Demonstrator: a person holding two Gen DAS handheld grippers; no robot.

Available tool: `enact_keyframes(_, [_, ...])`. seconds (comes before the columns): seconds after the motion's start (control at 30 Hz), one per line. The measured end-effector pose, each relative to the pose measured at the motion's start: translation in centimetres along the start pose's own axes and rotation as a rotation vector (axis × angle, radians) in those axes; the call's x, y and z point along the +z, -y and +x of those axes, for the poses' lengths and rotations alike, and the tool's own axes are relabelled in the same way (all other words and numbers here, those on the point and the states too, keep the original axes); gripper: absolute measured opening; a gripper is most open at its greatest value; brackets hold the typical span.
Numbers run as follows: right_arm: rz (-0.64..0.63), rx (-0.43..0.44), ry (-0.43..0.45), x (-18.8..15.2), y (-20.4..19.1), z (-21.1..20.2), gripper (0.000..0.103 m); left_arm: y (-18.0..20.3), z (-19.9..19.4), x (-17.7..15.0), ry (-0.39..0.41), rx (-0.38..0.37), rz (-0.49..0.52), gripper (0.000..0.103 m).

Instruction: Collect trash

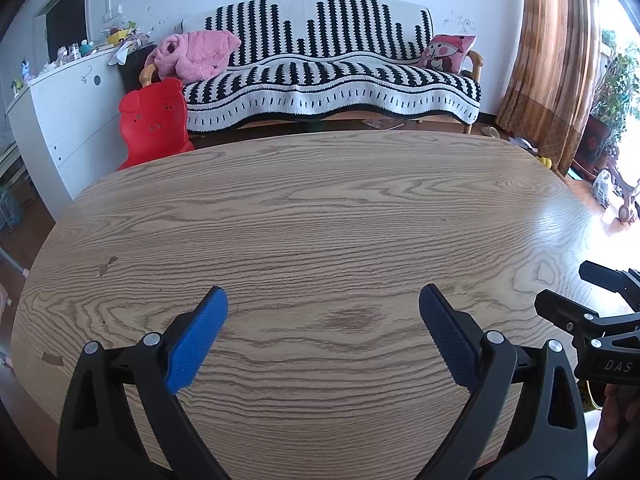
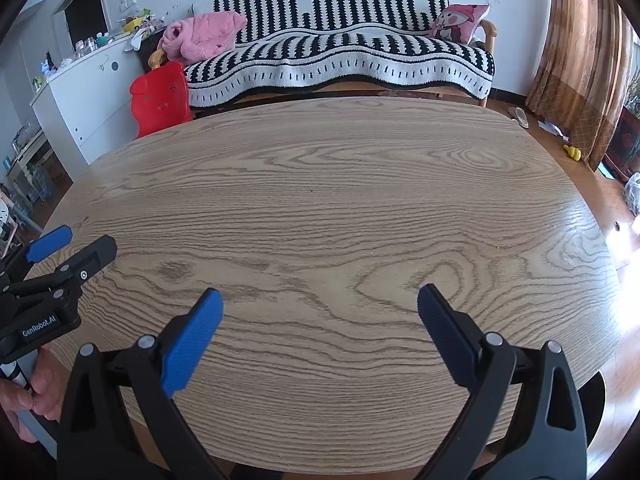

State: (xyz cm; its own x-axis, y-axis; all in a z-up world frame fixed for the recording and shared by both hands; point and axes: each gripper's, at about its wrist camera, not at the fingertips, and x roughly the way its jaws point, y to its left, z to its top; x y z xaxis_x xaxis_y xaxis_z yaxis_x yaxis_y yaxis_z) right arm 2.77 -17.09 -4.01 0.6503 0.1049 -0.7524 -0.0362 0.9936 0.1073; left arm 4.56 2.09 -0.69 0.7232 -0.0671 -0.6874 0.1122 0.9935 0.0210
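Note:
No piece of trash shows on the oval wooden table (image 1: pixel 312 208) in either view. My left gripper (image 1: pixel 323 300) hovers over the table's near side, open, with nothing between its blue pads (image 1: pixel 200 340). My right gripper (image 2: pixel 320 300) is also open and empty over the near edge of the same table (image 2: pixel 340 184). Each gripper shows in the other's view: the right one (image 1: pixel 600 300) at the right edge, the left one (image 2: pixel 60 256) at the left edge, held by a hand (image 2: pixel 36 396).
Beyond the table stands a sofa with a black-and-white striped cover (image 1: pixel 332 76), a pink garment (image 1: pixel 192 56) and a cushion (image 1: pixel 448 54). A red plastic child's chair (image 1: pixel 154 120) and a white cabinet (image 1: pixel 68 120) are at left. Brown curtains (image 1: pixel 548 60) and floor clutter are at right.

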Motion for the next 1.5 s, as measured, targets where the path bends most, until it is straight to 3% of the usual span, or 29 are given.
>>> enact_keyframes(1.5, [-0.007, -0.002, -0.001, -0.3, 0.1, -0.2, 0.095, -1.0, 0.0, -0.6, -0.008, 0.017, 0.0, 0.094])
